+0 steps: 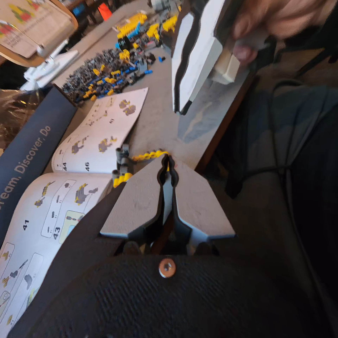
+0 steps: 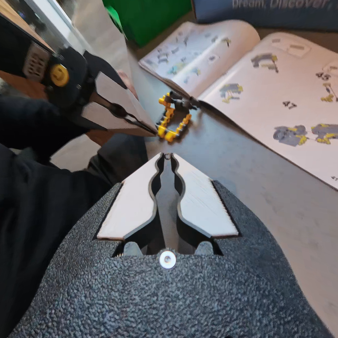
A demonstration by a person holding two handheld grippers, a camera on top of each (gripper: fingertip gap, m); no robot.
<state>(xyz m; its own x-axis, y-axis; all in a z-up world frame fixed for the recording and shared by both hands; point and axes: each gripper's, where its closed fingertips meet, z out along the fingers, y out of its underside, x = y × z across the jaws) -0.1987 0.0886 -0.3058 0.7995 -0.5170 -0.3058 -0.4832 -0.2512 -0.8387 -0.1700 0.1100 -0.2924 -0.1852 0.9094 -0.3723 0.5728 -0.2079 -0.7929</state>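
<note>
A frame of yellow and grey toy bricks [image 2: 172, 118] lies on the grey table [image 2: 237, 173] by the spine of an open instruction booklet [image 2: 274, 87]. My left gripper [image 1: 168, 159] is shut, and its tips rest against the frame's near yellow corner [image 1: 150, 156]. The right wrist view shows the same left gripper [image 2: 155, 132] with its tips together at that corner. My right gripper [image 2: 166, 157] is shut on a small black pin, held a little short of the frame. In the left wrist view the right gripper [image 1: 180, 110] hangs above the table, held by a hand.
A heap of loose grey, yellow and blue bricks [image 1: 109, 76] lies farther back. A dark blue box [image 1: 36, 137] lies along the booklet [image 1: 91, 146]. The table's edge [image 1: 219, 131] runs close on the right. A green object [image 2: 146, 18] stands behind the booklet. Some 5 cm of space lies between my two pairs of fingers. My left tips are roughly 30 cm from the green object [image 2: 146, 18].
</note>
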